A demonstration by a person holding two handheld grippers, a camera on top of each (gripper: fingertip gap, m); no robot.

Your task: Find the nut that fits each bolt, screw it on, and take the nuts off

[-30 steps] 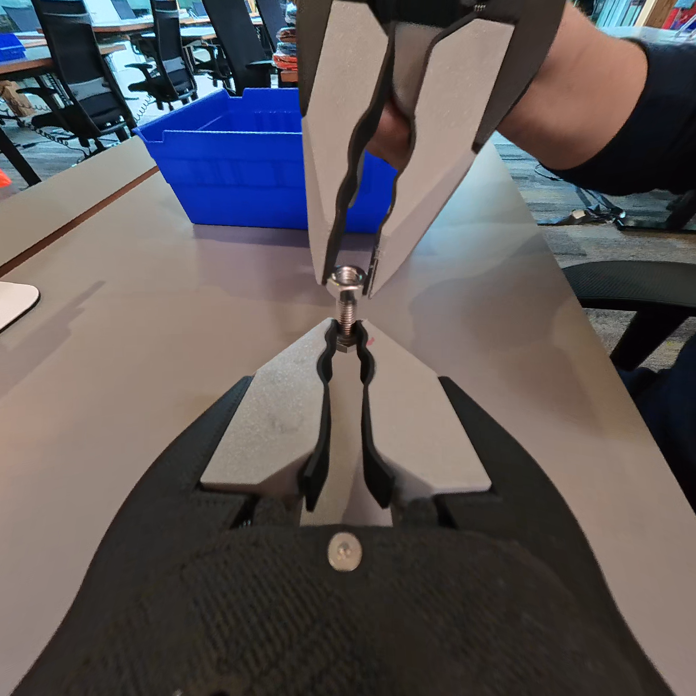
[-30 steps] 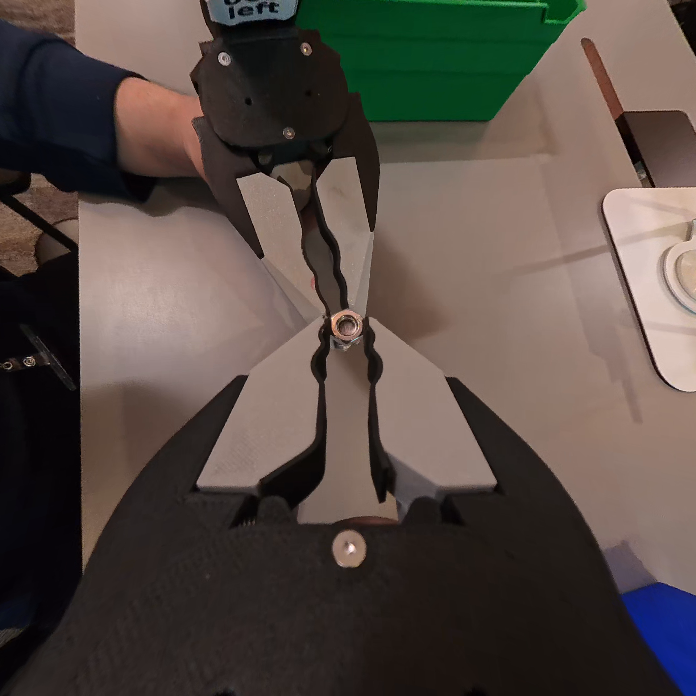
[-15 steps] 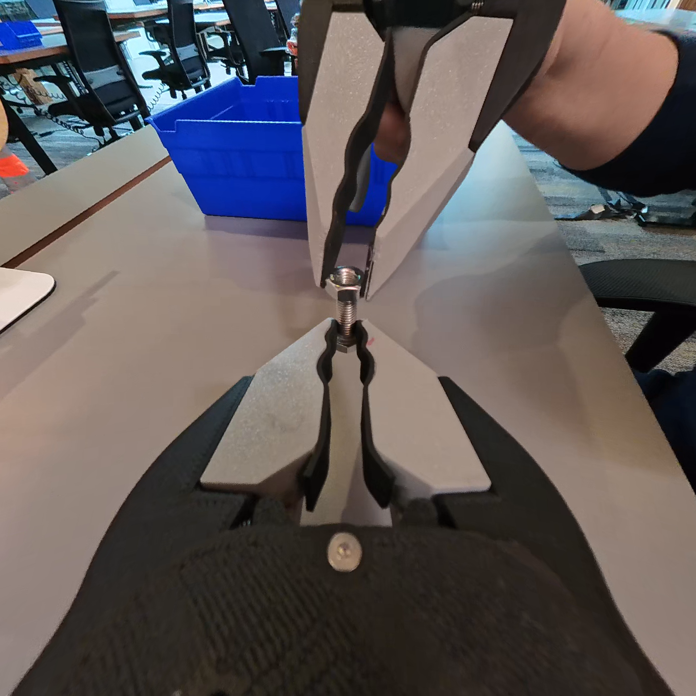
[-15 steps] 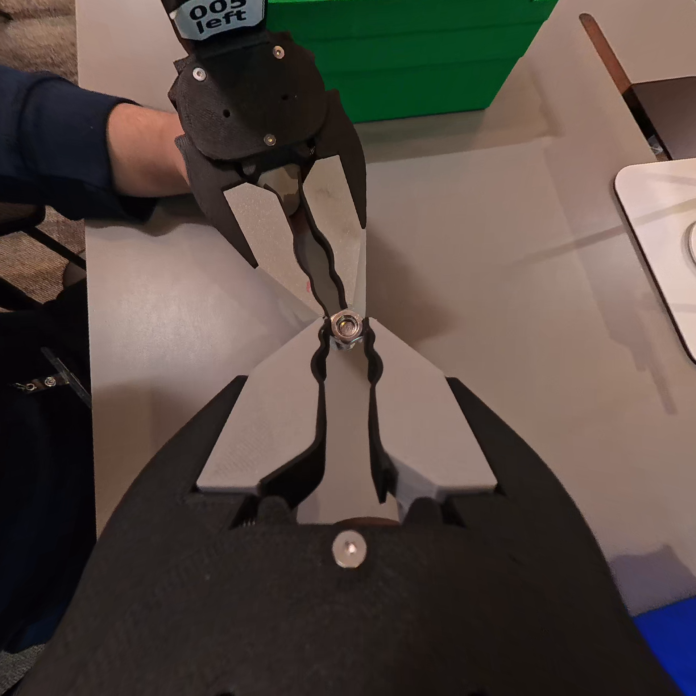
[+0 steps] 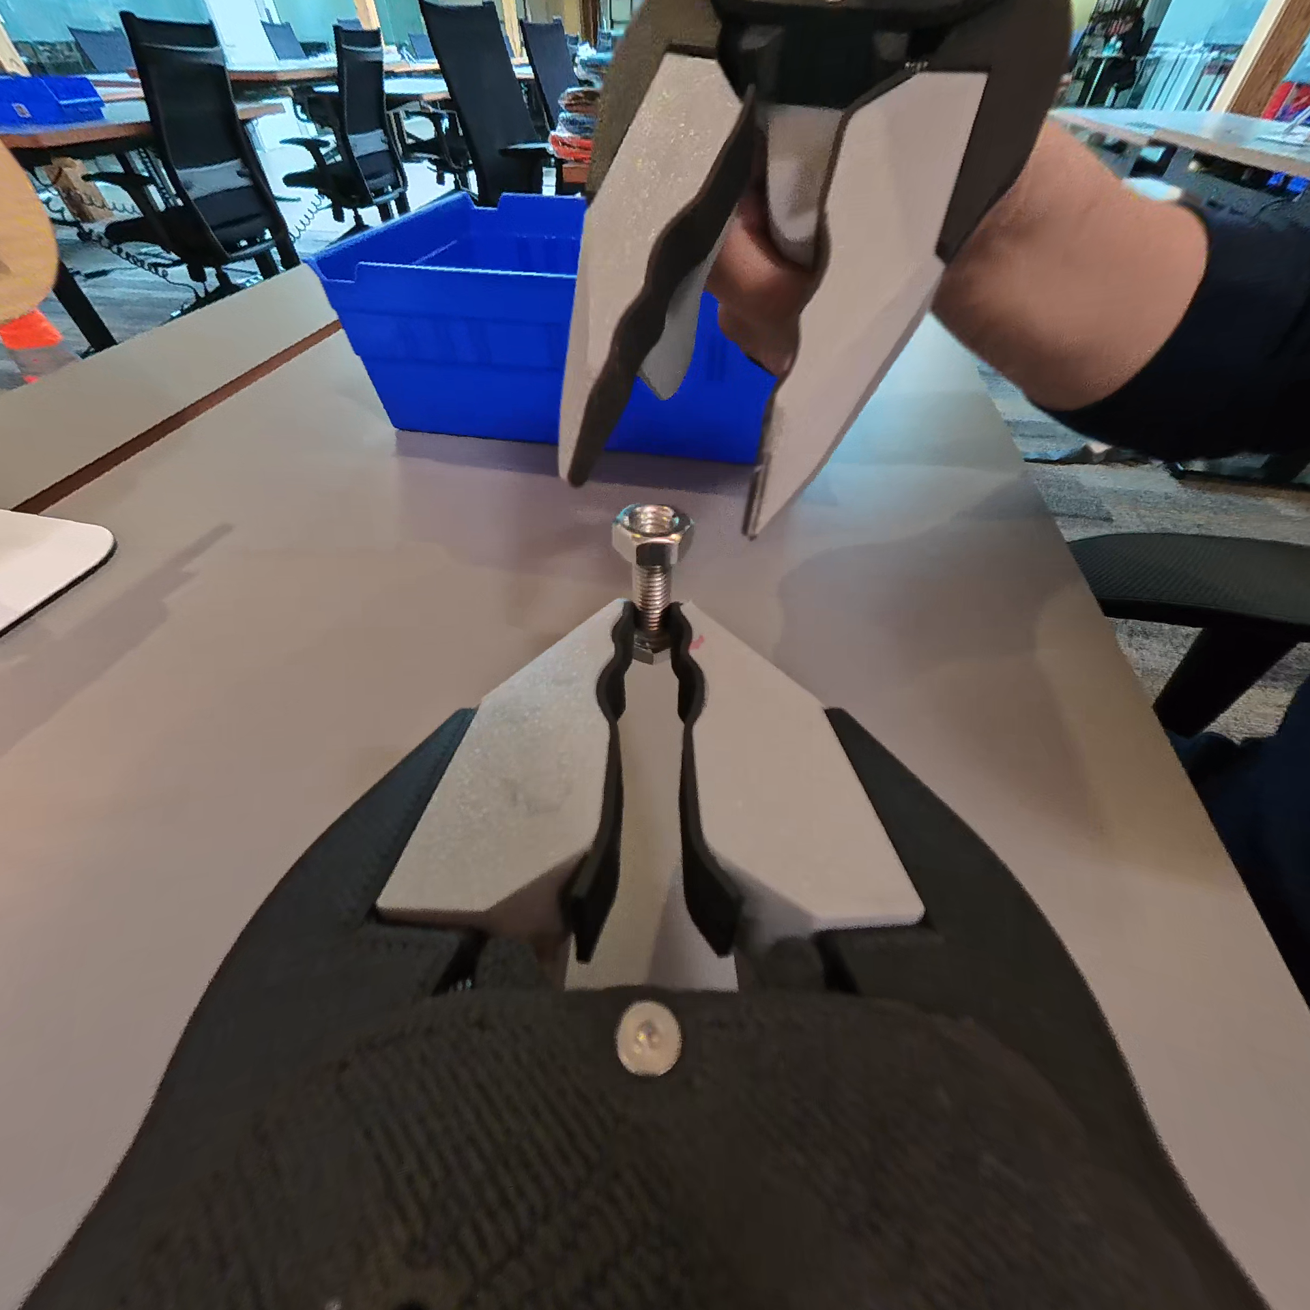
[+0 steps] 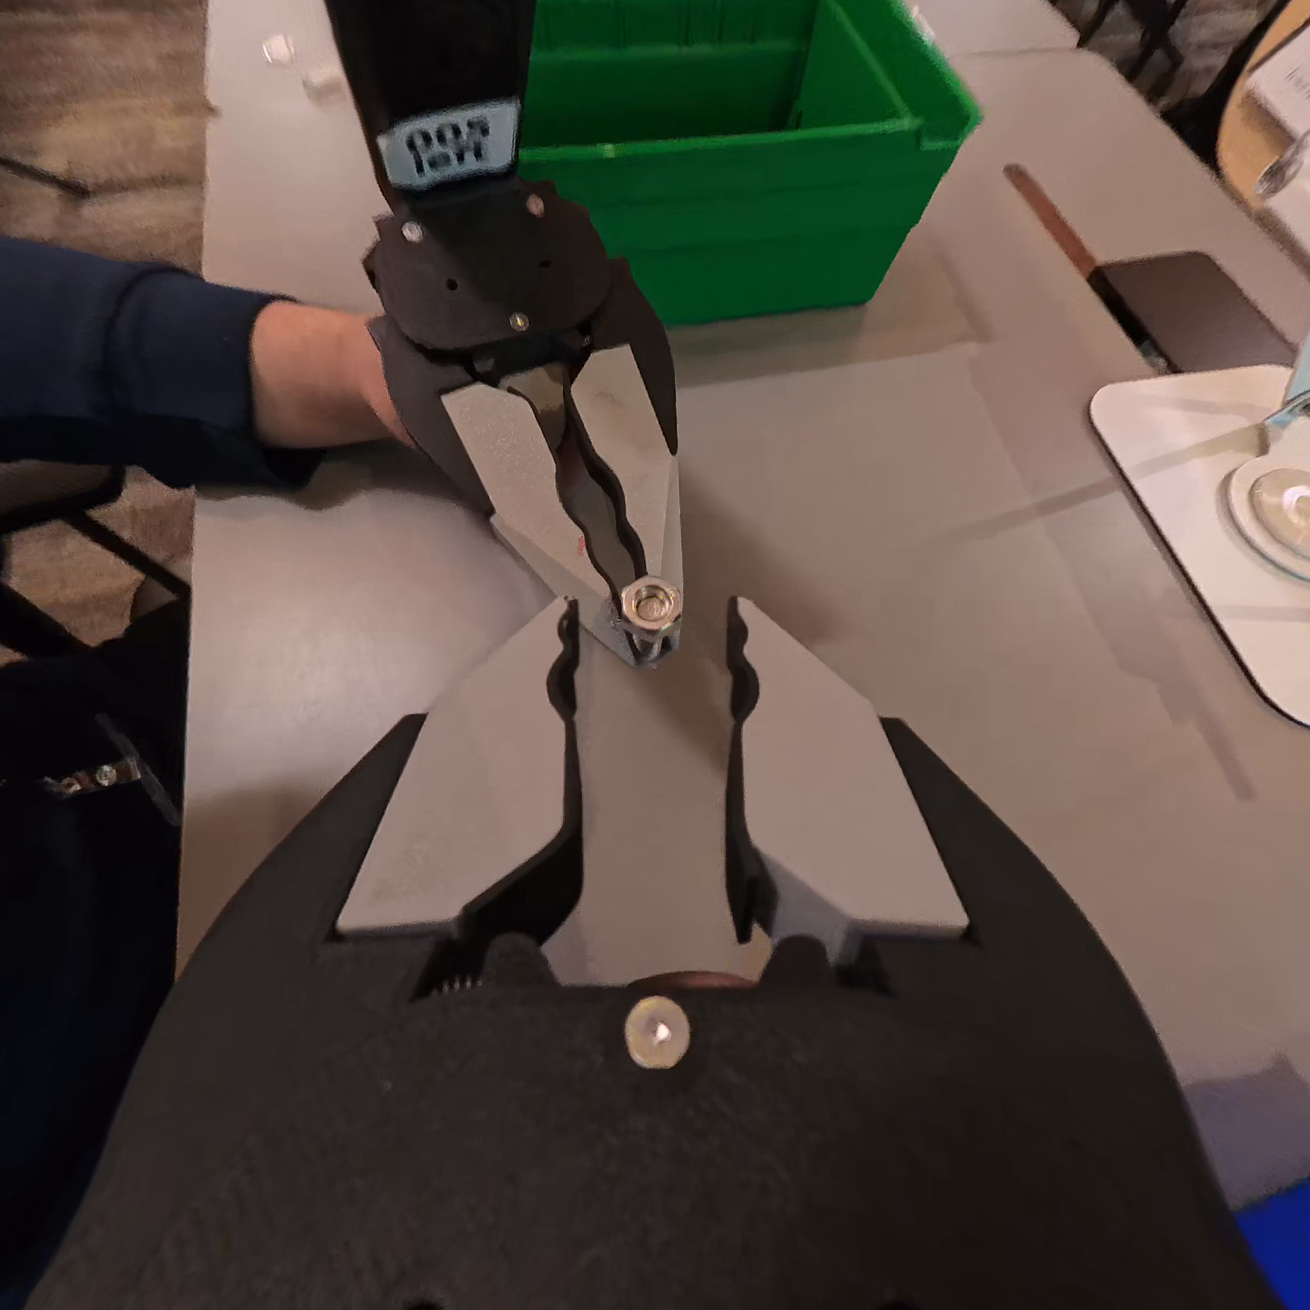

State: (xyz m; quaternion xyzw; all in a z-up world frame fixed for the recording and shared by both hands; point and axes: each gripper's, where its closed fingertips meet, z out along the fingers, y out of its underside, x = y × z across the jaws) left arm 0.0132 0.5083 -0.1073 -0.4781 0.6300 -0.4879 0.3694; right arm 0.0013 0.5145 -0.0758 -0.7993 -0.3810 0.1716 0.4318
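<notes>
We log colours only. Nut point(image 5: 653, 533) and bolt point(image 5: 648, 602): bright silver metal, bolt shank w/ fine thread ridges. Left gripper point(image 5: 651, 627): pale grey speckled fingers, black wavy pads, black ribbed body; small red mark nr right tip. Right gripper point(image 6: 652, 620): same grey + black. Table point(image 5: 283, 602): matte grey-beige w/ brown seam far left. Blue bin point(image 5: 461, 333) far; green bin point(image 6: 744, 177) far. Sleeve point(image 6: 106, 354): dark navy.

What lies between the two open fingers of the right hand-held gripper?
In the right wrist view, the nut atop the bolt sits between the right hand-held gripper's fingers, touching neither; the left hand-held gripper holds the bolt.
</notes>
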